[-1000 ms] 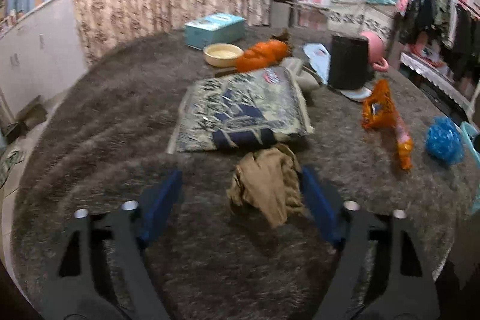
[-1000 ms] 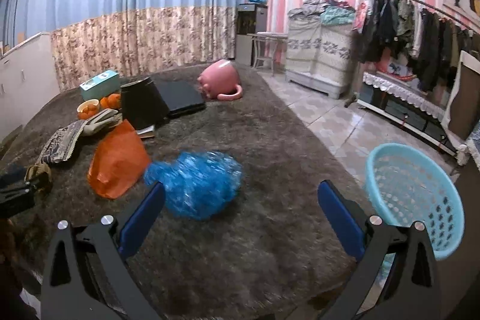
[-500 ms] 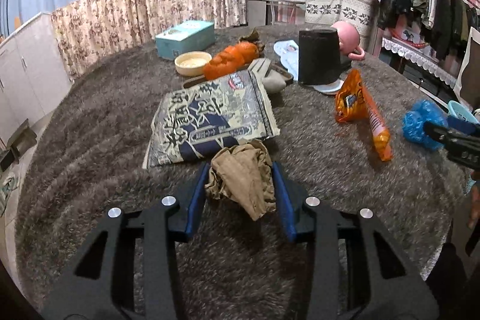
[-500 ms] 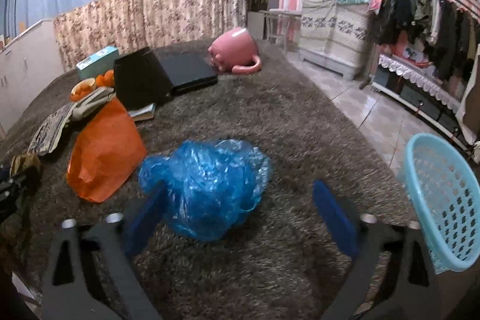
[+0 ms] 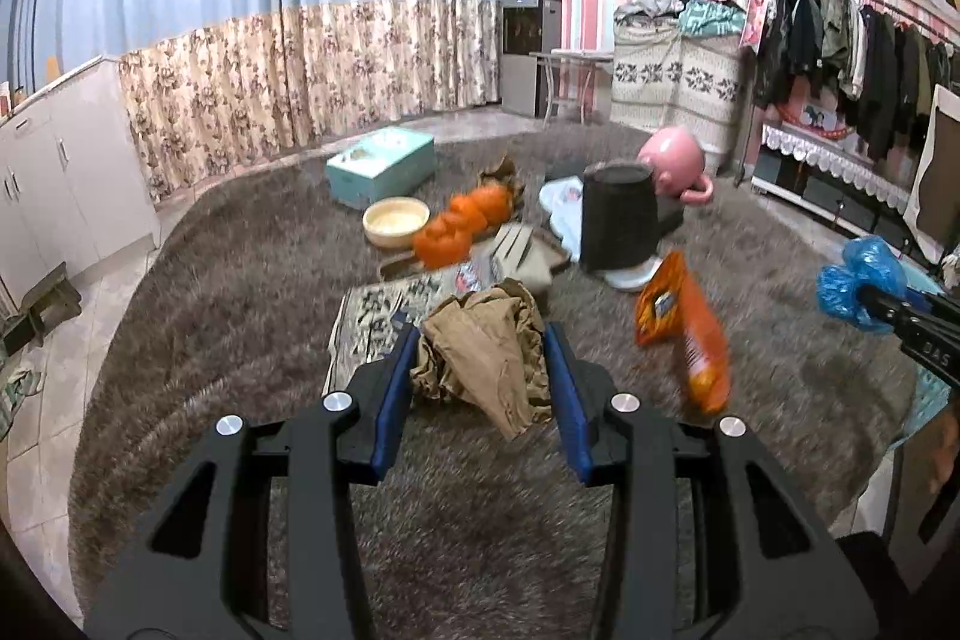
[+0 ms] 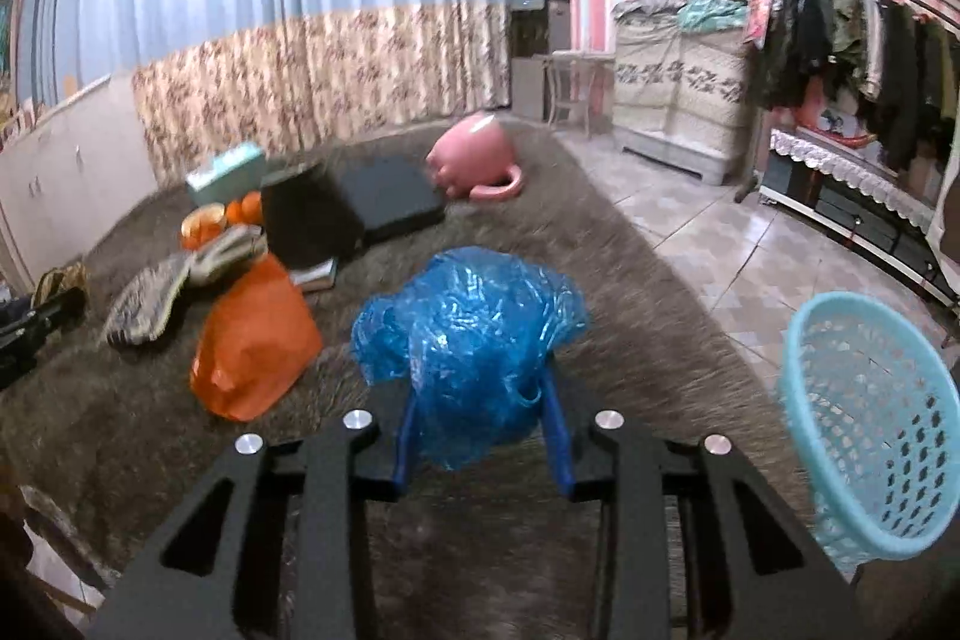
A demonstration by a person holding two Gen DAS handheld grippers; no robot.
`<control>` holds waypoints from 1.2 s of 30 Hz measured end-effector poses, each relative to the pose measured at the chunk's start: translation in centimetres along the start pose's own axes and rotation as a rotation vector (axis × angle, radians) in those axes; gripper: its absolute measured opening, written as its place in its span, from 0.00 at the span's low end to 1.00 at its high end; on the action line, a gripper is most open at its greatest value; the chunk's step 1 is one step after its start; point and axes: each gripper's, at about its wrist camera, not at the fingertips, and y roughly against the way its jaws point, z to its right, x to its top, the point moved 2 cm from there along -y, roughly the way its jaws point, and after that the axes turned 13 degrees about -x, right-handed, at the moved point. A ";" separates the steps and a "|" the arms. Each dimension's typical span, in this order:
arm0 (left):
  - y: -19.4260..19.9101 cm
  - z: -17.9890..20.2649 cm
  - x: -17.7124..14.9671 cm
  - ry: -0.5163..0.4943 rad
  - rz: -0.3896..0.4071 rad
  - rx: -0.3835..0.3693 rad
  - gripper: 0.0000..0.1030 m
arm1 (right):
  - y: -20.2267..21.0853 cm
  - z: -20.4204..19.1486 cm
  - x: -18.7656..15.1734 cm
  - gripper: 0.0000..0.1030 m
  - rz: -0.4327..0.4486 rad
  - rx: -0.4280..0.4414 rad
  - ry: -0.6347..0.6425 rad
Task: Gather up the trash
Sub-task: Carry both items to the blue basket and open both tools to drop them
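The left gripper [image 5: 480,370] clamps a crumpled brown paper wad [image 5: 486,352] between its blue pads, above the shaggy grey rug [image 5: 240,280]. The right gripper [image 6: 480,400], its jaws having just been closing, squeezes a crinkly blue plastic bag [image 6: 468,334]. A glossy orange snack wrapper [image 6: 255,340] lies at nine o'clock of it; the perforated light-blue basket [image 6: 870,400] stands at three o'clock.
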 end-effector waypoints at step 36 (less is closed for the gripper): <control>-5.2 32.9 6.8 -0.272 0.082 -0.520 0.40 | 7.9 27.4 -0.1 0.33 0.096 -0.482 -0.329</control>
